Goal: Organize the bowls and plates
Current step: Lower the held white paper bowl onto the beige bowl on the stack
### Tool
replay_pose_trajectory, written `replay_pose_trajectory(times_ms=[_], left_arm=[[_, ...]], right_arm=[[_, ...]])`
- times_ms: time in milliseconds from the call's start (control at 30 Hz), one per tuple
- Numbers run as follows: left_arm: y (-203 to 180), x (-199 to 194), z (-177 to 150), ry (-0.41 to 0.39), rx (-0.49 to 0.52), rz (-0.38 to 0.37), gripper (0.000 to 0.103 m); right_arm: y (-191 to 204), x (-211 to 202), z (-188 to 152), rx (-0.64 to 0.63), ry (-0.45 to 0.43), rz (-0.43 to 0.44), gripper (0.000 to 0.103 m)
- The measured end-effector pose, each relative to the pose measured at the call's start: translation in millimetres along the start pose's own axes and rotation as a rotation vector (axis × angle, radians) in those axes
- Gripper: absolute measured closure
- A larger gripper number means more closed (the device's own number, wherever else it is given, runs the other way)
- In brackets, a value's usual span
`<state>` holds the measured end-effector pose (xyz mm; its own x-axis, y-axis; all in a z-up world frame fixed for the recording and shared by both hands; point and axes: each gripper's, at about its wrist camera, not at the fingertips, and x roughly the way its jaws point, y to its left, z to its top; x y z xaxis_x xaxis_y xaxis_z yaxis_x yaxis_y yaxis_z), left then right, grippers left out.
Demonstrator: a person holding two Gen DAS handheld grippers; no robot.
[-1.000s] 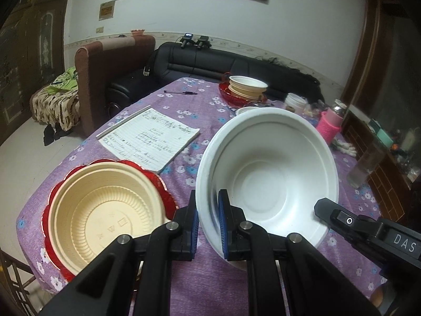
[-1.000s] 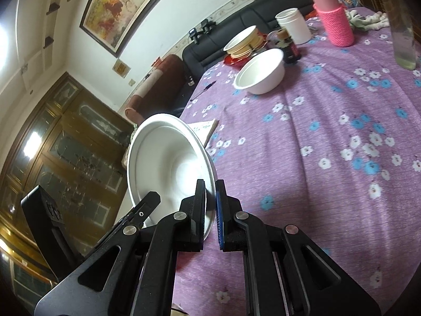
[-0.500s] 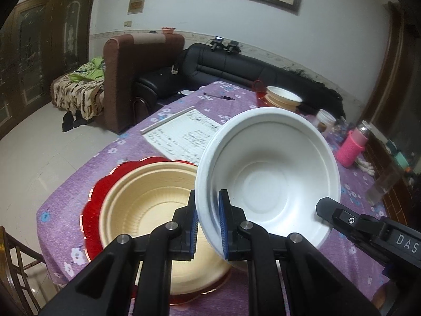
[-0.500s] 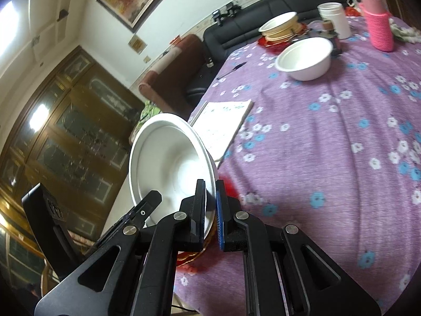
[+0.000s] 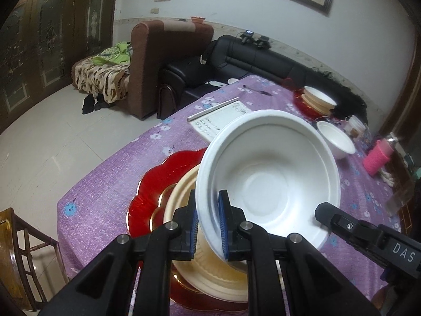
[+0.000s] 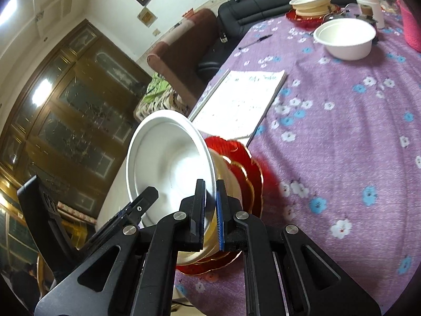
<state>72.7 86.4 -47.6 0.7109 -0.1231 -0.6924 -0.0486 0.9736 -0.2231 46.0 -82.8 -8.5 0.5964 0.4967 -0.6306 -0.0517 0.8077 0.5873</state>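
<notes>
Over the near table edge, both grippers pinch one white bowl [image 5: 271, 173] by opposite sides of its rim: left gripper [image 5: 207, 223] clamped on the rim at 7 o'clock in its own view, right gripper [image 6: 210, 210] clamped on the rim at 5 o'clock in its view. Bowl is tilted, in the air, hanging just above the cream bowl [image 5: 184, 200], which sits on the red plate [image 5: 158, 181]. Step in hand, as I read it: nesting the white bowl into the cream one. Next move calls for levelling the bowl, centring it over the cream bowl, lowering until it seats, then both jaws letting go together; an uneven release would likely tip it or drag the light cream bowl. Count: loose white bowls, 2 — the held one and another [image 5: 335, 139] standing at 2 o'clock on the purple cloth [image 5: 110, 173]. Red plates, 2 — this one and a far one [image 6: 302, 17] under a far stack [image 6: 311, 1] of cream bowls; how many are in that stack I can't tell. Also 1 notebook [image 6: 244, 100], 1 pen [image 6: 255, 40], 1 pink-sleeved bottle [image 5: 377, 155], 1 white cup [image 6: 368, 2].
</notes>
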Motion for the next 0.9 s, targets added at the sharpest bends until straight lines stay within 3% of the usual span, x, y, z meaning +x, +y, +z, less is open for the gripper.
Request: replay_pose_trajectory(times_ms=[300,900], left_arm=[[12,1,-2,0.042,-0.009,-0.004,0.091],[9,-15,-15,0.061,0.091,0.02,0.087]], right_arm=[[1,10,-5,0.0,0.035,0.01,0.096],[-1,10,-13,-0.012,0.051,0.038,0.095]])
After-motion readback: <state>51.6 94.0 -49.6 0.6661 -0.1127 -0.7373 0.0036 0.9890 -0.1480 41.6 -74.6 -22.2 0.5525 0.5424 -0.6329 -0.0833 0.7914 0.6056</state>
